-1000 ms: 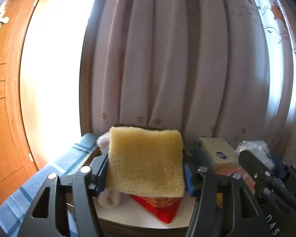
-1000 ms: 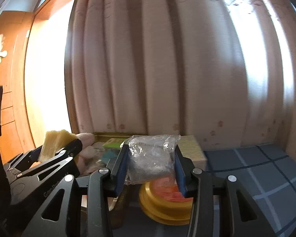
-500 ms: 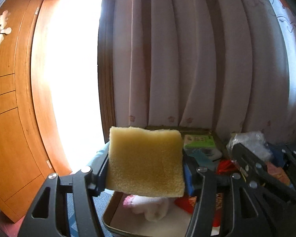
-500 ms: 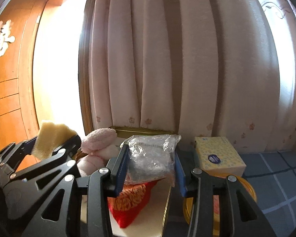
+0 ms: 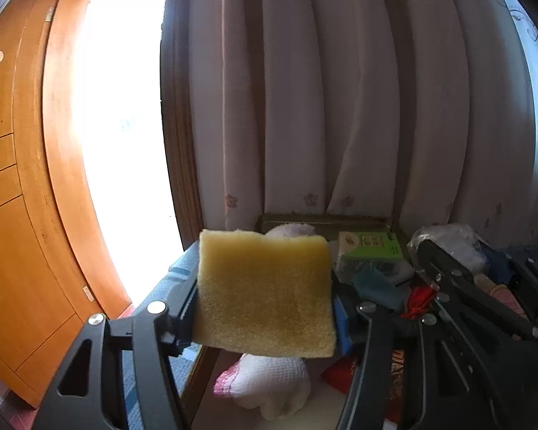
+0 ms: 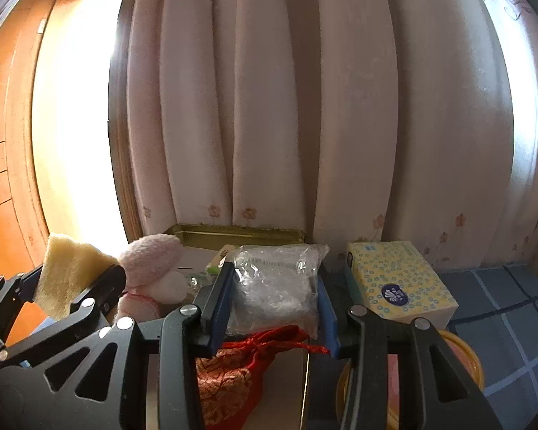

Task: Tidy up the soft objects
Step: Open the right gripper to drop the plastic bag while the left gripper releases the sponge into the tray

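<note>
Above the gold tray (image 6: 233,231) — both grippers loaded.
Left gripper (image 5: 265,301) clamps a yellow sponge (image 5: 265,290); right gripper (image 6: 274,304) pinches a clear plastic bag (image 6: 276,286) (crinkled).

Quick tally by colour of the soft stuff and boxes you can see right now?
Yellow: 2, sponge, tissue box
Pink: 1, plush toy
Red: 1, pouch
Clear: 1, plastic bag
Green: 1, box
Total: 6

Blown-out daylight on my left

Window (image 5: 125,125) glares white; curtain (image 6: 269,107) softly backlit; edges bow, corners darken.
</note>
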A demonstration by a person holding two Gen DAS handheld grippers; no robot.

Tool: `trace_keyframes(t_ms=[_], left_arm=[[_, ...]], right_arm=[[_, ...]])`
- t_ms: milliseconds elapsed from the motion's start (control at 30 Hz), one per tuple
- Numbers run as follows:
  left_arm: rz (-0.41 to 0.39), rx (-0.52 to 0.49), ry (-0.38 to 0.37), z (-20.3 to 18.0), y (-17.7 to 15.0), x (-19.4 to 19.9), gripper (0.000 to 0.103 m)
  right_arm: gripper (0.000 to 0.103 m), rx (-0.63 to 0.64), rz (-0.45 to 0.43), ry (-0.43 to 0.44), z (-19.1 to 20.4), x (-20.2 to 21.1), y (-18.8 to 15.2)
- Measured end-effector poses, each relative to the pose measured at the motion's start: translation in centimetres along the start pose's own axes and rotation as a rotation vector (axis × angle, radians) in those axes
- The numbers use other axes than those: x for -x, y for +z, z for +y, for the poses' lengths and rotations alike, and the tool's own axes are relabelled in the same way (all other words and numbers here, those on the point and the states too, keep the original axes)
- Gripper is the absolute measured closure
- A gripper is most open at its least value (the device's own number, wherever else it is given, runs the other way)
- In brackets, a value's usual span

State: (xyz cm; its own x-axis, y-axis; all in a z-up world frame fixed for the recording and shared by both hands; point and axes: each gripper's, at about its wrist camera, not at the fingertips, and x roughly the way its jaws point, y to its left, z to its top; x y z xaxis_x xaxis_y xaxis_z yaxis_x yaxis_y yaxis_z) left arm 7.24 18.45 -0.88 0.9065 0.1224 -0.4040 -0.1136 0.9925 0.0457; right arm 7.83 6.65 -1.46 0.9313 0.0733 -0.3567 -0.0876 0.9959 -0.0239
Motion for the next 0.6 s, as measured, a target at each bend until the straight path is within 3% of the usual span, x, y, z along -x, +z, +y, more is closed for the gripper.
trace_keyframes(t_ms=[233, 600], left_arm=[[0.048, 0.004, 0.004, 0.1, 0.3, -1.4, 0.044], [0.057, -0.014, 0.018, 0.0, 0.2, -1.9, 0.045]], right_arm=[[0.058, -0.003, 0.032, 0.006, 0.0, -0.4, -0.1], [0.058, -0.055, 0.079, 0.059, -0.8, -1.4, -0.1]])
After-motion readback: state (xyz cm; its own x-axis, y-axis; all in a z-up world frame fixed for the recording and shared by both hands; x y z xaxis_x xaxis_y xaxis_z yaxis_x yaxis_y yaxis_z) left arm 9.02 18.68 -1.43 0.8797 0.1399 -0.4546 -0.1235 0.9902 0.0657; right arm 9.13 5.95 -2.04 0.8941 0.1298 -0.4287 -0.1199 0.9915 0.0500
